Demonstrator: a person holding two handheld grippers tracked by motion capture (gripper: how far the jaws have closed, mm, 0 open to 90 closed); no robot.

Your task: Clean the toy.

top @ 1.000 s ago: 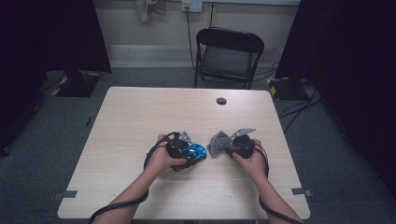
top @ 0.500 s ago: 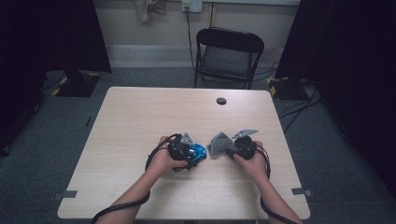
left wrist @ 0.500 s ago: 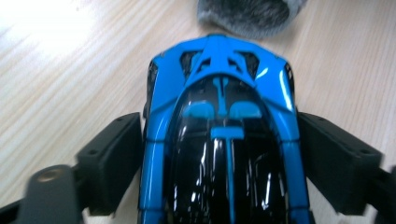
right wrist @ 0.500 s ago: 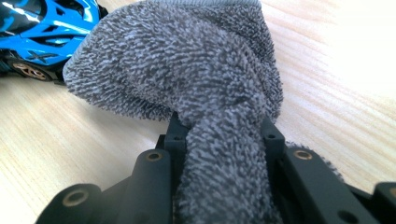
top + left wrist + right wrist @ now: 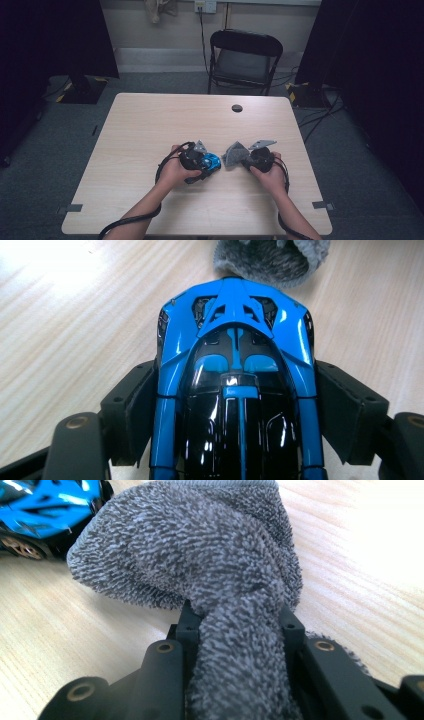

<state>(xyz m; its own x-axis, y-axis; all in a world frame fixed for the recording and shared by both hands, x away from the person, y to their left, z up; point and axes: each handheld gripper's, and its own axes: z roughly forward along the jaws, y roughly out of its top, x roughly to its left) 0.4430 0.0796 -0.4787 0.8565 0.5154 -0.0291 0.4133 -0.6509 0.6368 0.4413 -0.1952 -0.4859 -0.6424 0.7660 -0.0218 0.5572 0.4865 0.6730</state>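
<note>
The left hand-held gripper [image 5: 235, 440] was clamped on the sides of a blue toy car [image 5: 235, 370], holding it low over the counter [image 5: 150, 125]. The right hand-held gripper [image 5: 240, 645] was pinching a bunched grey cloth [image 5: 200, 545], its loose end just beside the car's nose (touching or not, I couldn't tell). Both grasps looked settled; the wiping itself, I judged, was barely begun, with the car's body left to do.
</note>
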